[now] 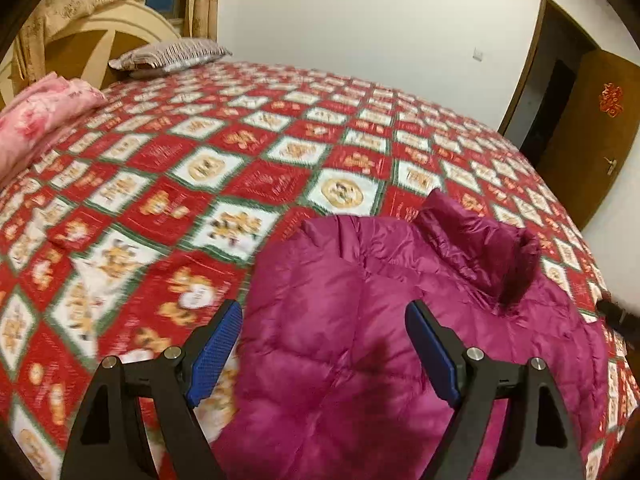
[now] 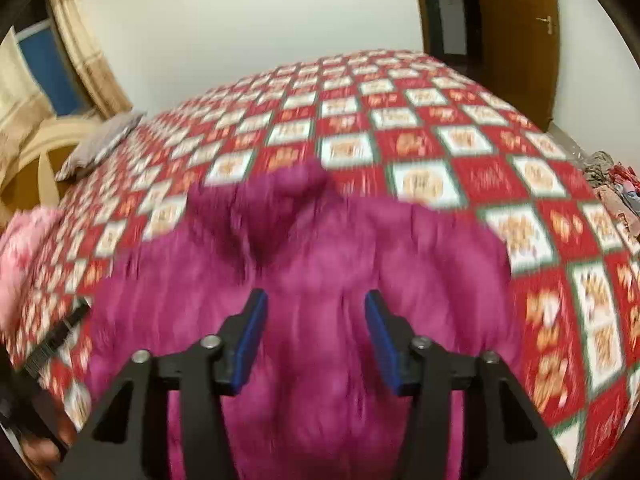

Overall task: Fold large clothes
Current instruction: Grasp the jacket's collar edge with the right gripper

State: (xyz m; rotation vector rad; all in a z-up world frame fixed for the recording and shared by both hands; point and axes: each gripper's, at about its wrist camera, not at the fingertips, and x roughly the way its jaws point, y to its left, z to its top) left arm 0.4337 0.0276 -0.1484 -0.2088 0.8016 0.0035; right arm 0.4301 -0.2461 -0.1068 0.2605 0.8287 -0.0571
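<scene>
I have my left gripper (image 1: 324, 344) and right gripper (image 2: 316, 336) both spread wide and holding nothing above the magenta jacket (image 1: 380, 320), which lies on the near side of the red checkered bedspread (image 1: 240, 152).

Each gripper, the left gripper (image 1: 324, 350) and the right gripper (image 2: 316, 338), is built from matte black angular arms with triangular cut-outs; blue textured pads (image 1: 218, 350) and round silver screws (image 2: 210, 342) are fitted.
</scene>
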